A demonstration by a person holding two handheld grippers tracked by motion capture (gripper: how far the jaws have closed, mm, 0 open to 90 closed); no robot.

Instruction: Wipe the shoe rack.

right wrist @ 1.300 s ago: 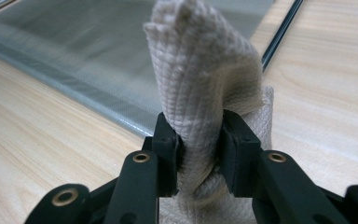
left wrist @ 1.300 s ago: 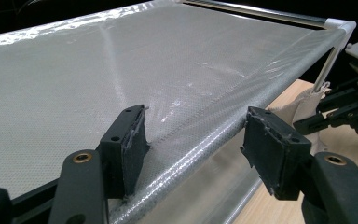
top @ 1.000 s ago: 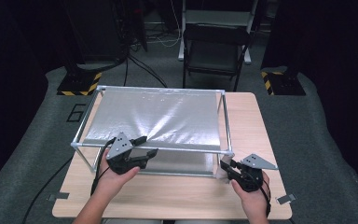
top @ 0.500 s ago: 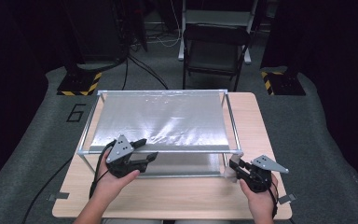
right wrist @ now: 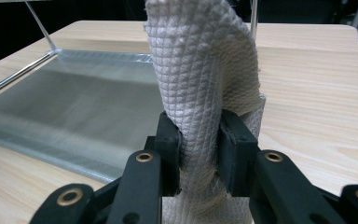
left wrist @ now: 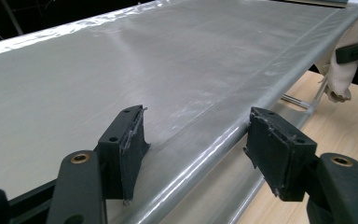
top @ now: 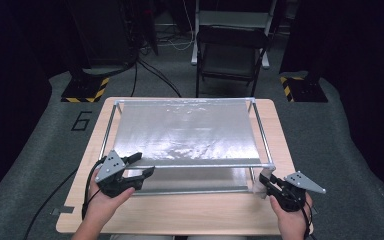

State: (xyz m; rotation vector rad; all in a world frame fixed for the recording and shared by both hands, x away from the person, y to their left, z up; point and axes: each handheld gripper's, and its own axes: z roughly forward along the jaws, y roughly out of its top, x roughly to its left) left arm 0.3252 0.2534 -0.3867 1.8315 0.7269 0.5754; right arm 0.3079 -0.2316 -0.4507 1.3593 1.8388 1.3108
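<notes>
A metal rod frame [top: 205, 165] with clear shiny film [top: 185, 130] stretched over its top stands on the wooden table [top: 190, 215]. My left gripper [top: 146, 163] is open at the frame's near left. In the left gripper view its jaws [left wrist: 198, 149] straddle the film-covered front bar [left wrist: 223, 135] without touching it. My right gripper [top: 263, 179] is at the frame's near right corner, shut on a white quilted cloth [right wrist: 200, 70]. The cloth [left wrist: 342, 74] hangs by the far end of the bar in the left gripper view.
Under the top film a second shiny sheet [right wrist: 74, 107] lies on the tabletop inside the frame. A folding chair [top: 232, 50] and striped floor bases [top: 85, 90] stand beyond the table. A black cable [top: 50, 205] trails off the left edge.
My right gripper has moved to the right with the cloth, out past the frame's near right corner. My left gripper has shifted a little to the left along the front bar.
</notes>
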